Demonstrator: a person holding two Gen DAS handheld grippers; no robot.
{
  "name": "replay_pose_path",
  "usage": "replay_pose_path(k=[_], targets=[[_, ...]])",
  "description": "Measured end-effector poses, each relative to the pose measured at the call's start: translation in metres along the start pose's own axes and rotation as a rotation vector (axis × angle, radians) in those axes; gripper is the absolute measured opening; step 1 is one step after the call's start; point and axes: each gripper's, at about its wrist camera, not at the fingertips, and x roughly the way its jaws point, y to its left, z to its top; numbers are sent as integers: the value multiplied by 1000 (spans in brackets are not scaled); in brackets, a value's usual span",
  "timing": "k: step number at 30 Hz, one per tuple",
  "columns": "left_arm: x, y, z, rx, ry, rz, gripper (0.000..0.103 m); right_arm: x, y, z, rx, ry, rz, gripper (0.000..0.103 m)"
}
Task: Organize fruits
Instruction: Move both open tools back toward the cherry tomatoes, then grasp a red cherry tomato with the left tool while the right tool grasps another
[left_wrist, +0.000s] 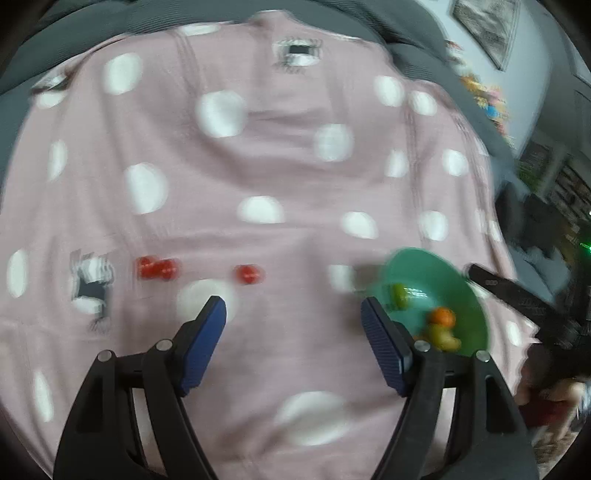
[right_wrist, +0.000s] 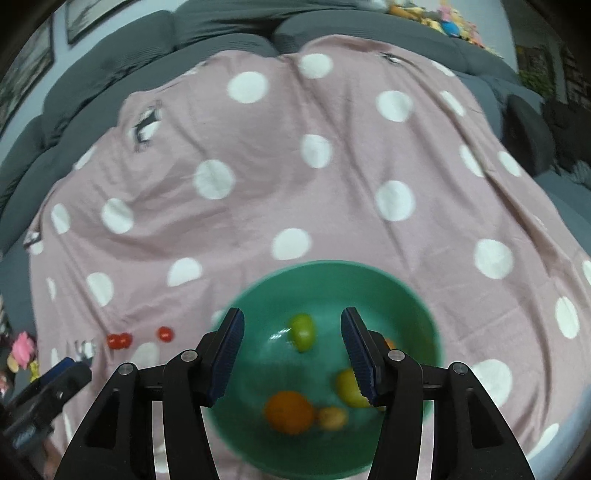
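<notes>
My right gripper hangs open just above the green bowl, with nothing between its blue pads. In the bowl lie a green fruit, an orange, a yellow fruit and a smaller tan one. My left gripper is open and empty over the blanket, left of the bowl. Ahead of it lie a pair of red fruits and a single red one. They also show at the far left in the right wrist view, as the pair and the single.
A pink blanket with white dots covers a grey sofa. Colourful toys sit on the sofa back. A framed picture hangs on the wall. A person's hand shows at the lower right of the left wrist view.
</notes>
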Motion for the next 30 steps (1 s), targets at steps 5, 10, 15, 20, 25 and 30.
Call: replay_pose_path(k=[5, 10, 15, 20, 25, 30], targets=[[29, 56, -17, -105, 126, 49, 60, 8, 38, -7, -57, 32, 106, 55], [66, 69, -34, -92, 199, 94, 55, 19, 74, -18, -138, 79, 153, 55], [85, 83, -37, -118, 246, 108, 45, 32, 98, -29, -217, 124, 144, 55], [89, 92, -38, -136, 277, 96, 27, 45, 111, -37, -242, 165, 158, 55], [52, 103, -30, -157, 254, 19, 26, 59, 122, -45, -244, 217, 185, 55], [7, 121, -28, -239, 184, -178, 27, 94, 134, -45, -122, 357, 261, 55]])
